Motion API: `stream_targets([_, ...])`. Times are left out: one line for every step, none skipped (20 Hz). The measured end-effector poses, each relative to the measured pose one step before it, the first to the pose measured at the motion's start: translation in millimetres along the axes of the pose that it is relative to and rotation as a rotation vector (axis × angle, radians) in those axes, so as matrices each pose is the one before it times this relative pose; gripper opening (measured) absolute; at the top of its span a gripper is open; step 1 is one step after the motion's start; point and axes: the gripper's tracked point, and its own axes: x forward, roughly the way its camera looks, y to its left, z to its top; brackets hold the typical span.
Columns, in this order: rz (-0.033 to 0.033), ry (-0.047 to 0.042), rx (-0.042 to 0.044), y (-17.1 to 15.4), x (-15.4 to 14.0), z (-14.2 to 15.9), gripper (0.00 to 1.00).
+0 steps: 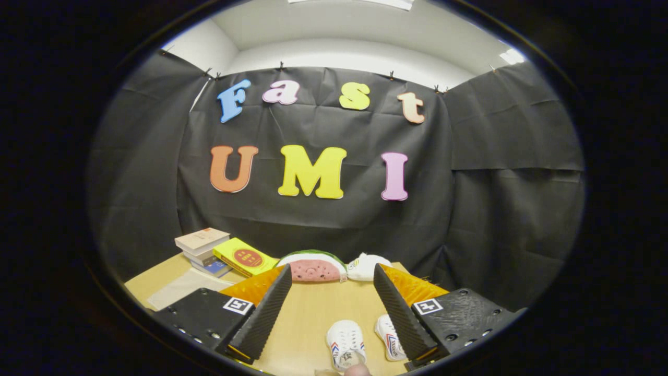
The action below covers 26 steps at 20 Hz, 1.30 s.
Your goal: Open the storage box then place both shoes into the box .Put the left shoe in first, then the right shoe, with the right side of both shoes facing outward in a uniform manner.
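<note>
Shoes: two white shoes [345, 342] [388, 337] lie side by side on the wooden table [313, 313], between the fingers, near their base.
Gripper: the gripper [332, 277] is spread wide and holds nothing.
Farther away: watermelon-slice cushion [312, 266], white bundle [365, 265], stack of books [206, 249].
Progress: seems not begun; both shoes remain outside, and I cannot point out a storage box.

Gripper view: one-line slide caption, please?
Open gripper above wooden table, two white shoes between its fingers, watermelon-slice cushion beyond.
</note>
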Motion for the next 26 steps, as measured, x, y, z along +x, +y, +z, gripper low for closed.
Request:
stream_targets([-0.00599,0.00278,0.00419,-5.38,-1.94,-2.27,0.96])
stream_targets([-0.00408,0.00147,0.00196,-3.99,-2.01,-0.34,0.95])
stream_targets([-0.00409,0.00105,0.00181,-3.46,-1.06,-1.31,0.95])
stream_targets([-0.00173,0.00307,0.00122,-2.66,-1.54,0.01,0.95])
stream_targets([-0.00205,0.00376,-0.00055,-1.79,-0.92,-0.98,0.95])
stream_targets([-0.00148,0.01024,-0.00665,-1.08,-0.45,-2.72,0.95])
stream_targets([0.00569,0.01114,-0.00884,0.49,-0.72,-5.12,0.95])
stream_targets([0.01591,0.01042,-0.00091,3.85,-0.49,-2.84,0.95])
stream_targets([0.01919,0.00640,0.00494,5.45,0.30,-2.32,0.95])
stream_targets([0.02101,0.00999,0.00993,5.73,-0.69,-2.78,0.95])
stream_targets([0.02642,0.01942,0.01591,6.24,1.09,-5.67,0.95])
stream_targets([0.02878,0.02438,0.02313,7.63,0.16,-5.13,0.95])
stream_targets([0.02576,0.02125,0.02452,6.00,0.26,-3.67,0.95])
stream_targets([0.02089,0.01700,0.02104,5.31,1.69,-2.47,0.95])
stream_targets([0.02107,0.01725,0.01685,3.58,1.44,-3.69,0.95])
stream_targets([0.01768,0.02104,0.01014,3.48,3.55,-4.83,0.95])
stream_targets([0.01398,0.01864,0.00980,2.23,4.19,-5.60,0.95])
stream_targets([0.01090,0.01755,0.01097,1.92,3.64,-4.03,0.95])
stream_targets([0.01535,0.01745,0.01242,2.36,3.85,-7.03,0.95])
stream_targets([0.01813,0.01811,0.01385,4.48,5.67,-6.28,0.96])
stream_targets([0.01912,0.01948,0.00932,3.80,5.00,-6.69,0.96])
stream_targets([0.02024,0.02254,0.01102,4.34,5.80,-8.65,0.95])
stream_targets([0.02908,0.02973,0.01717,7.50,6.27,-10.28,0.95])
stream_targets([0.03844,0.03785,0.01694,9.94,7.59,-11.67,0.96])
stream_targets([0.02992,0.03788,0.01550,7.58,8.49,-12.68,0.96])
stream_targets([0.02890,0.03533,0.01686,5.43,8.43,-10.72,0.96])
